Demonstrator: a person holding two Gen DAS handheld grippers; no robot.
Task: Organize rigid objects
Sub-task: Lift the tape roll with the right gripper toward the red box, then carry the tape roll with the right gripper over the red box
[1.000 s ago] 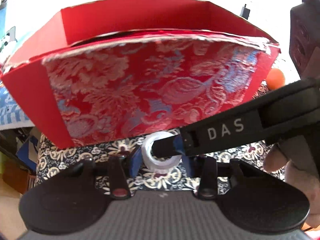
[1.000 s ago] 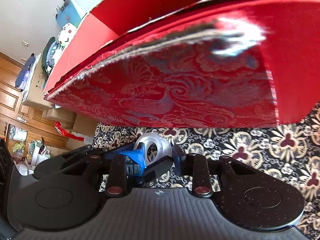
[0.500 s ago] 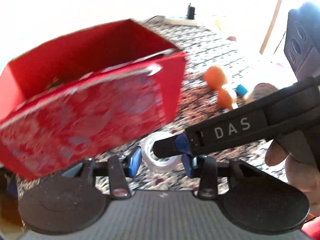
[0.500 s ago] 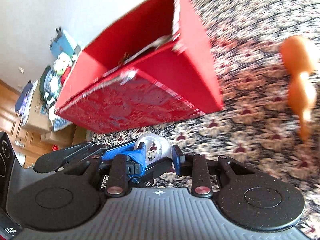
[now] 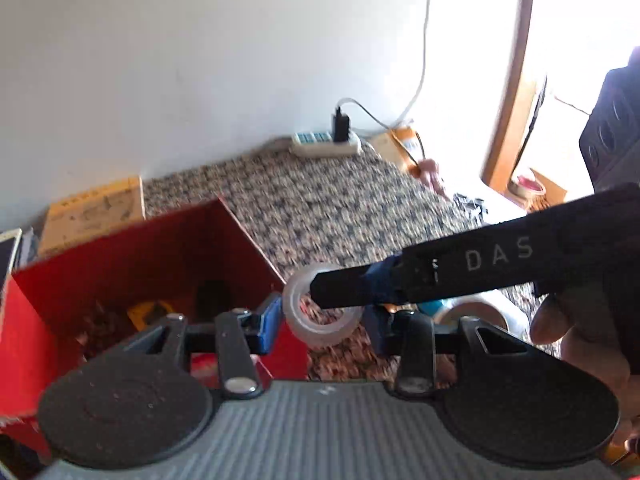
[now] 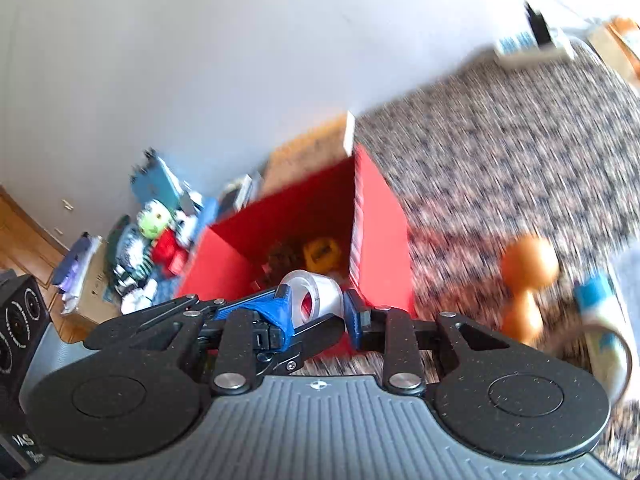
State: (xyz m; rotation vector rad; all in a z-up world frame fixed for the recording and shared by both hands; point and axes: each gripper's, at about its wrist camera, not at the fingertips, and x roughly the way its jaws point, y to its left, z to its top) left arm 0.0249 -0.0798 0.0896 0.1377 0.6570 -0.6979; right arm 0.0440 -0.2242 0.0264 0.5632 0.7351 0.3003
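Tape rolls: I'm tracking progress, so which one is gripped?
The small clear tape roll, between the left gripper fingers; the bigger roll lies on the cloth.

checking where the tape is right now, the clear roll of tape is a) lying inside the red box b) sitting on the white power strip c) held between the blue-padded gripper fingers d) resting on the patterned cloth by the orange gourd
c: the clear roll of tape sits up off the cloth between the right gripper fingers, with the open red box behind it.
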